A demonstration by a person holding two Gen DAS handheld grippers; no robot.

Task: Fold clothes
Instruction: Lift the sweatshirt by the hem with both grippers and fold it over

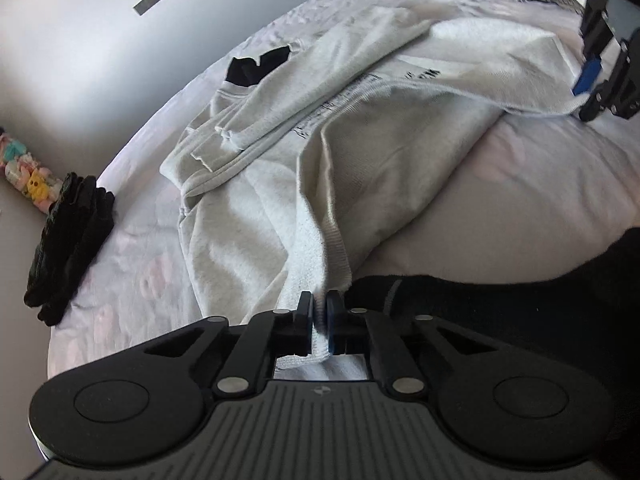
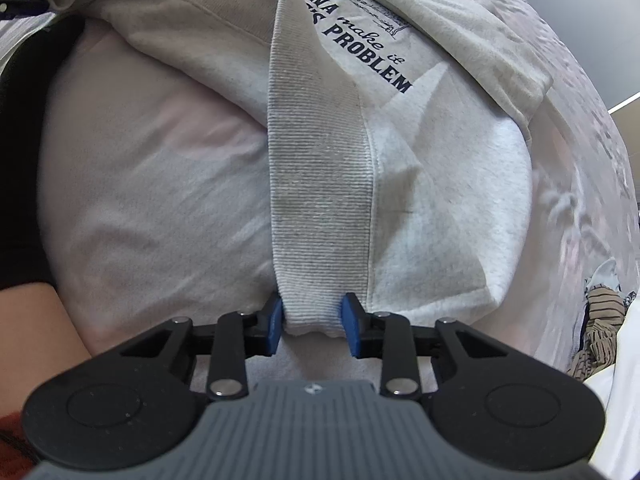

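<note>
Sweatshirt [image 1: 360,140], grey with printed text, lies mid-frame on the bed [image 1: 520,200], half folded.
Left gripper [image 1: 319,312] pinches its hem [image 2: 320,180]; right gripper [image 2: 313,322] clamps the same ribbed band; sleeves look folded in, final fold remains.

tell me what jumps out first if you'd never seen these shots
A pale grey sweatshirt sprawls half-folded across the bed, its ribbed hem pinched by both grippers: the left gripper shut tight on one corner, the right gripper clamped around the band. Dark printed lettering stands out on its front, and a black garment lies at the bed's left edge.
</note>
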